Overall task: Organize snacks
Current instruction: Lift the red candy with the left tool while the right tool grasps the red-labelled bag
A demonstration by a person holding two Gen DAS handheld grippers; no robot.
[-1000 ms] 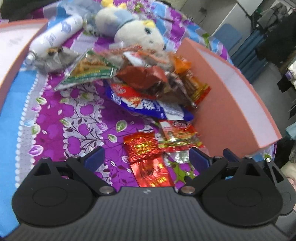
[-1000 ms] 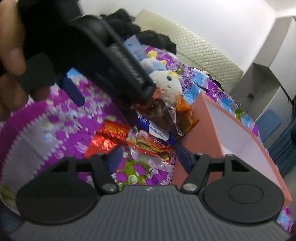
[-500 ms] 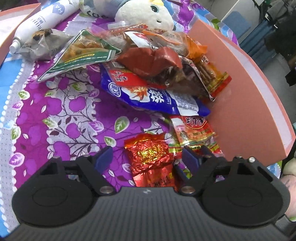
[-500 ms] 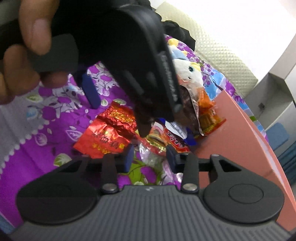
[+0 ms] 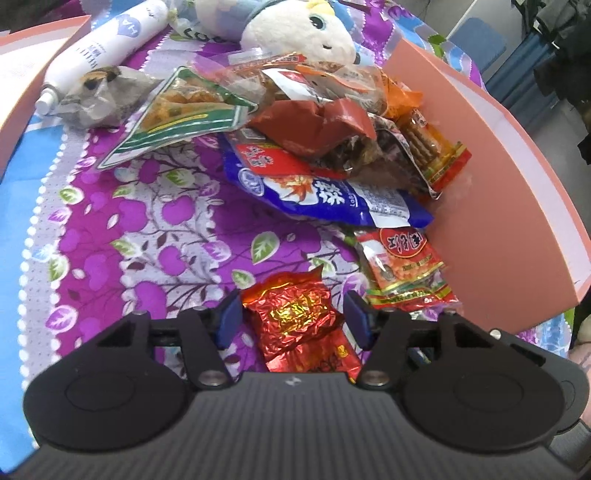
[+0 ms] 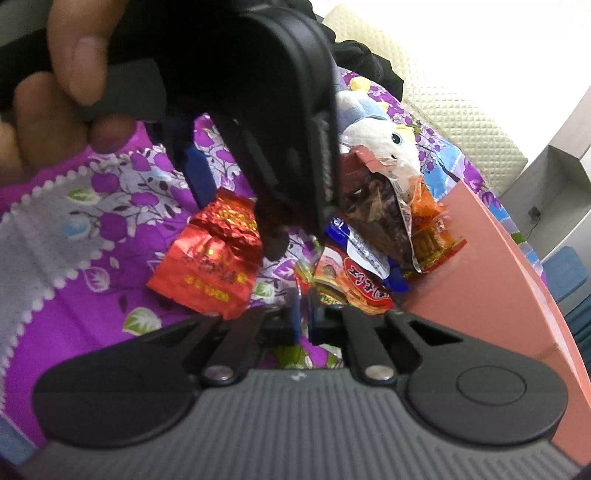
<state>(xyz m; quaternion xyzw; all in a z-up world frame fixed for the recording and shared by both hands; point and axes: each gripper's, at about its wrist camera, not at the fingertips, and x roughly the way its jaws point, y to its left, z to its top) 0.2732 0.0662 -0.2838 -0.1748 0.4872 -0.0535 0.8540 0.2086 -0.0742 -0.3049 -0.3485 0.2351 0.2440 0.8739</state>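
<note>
Straddling a crinkled red foil packet [image 5: 295, 317], the left gripper [image 5: 293, 319] has its blue fingers [image 5: 229, 316] standing apart on either side of the foil while its jaws are closing; the pads sit just beside the packet's edges, and whether they press on it yet cannot be told. The near end of the packet runs under the gripper body and is cut off. In the right wrist view the right gripper [image 6: 303, 320] has its fingers drawn together, with at most a thin edge of clear wrapper between them, too small and dark to make out. Just beyond its tips lies a red-and-yellow snack pack [image 6: 354, 288], which in the left wrist view sits just right of the foil packet and close against the wall of a pink box [image 5: 491, 221]. Farther off, a blue snack bag [image 5: 321, 192] lies under a heap of red, orange and green wrappers [image 5: 317, 122] that leans toward the box. Beyond the heap are a white plush toy [image 5: 295, 29] and, to the far left, a white bottle [image 5: 107, 44] beside a crumpled grey wrapper [image 5: 107, 99], all on a purple floral cloth [image 5: 147, 229]. In the right wrist view the left gripper's dark body, held by a hand [image 6: 55, 85], fills the upper middle and hides much of the heap and cloth behind it.
</note>
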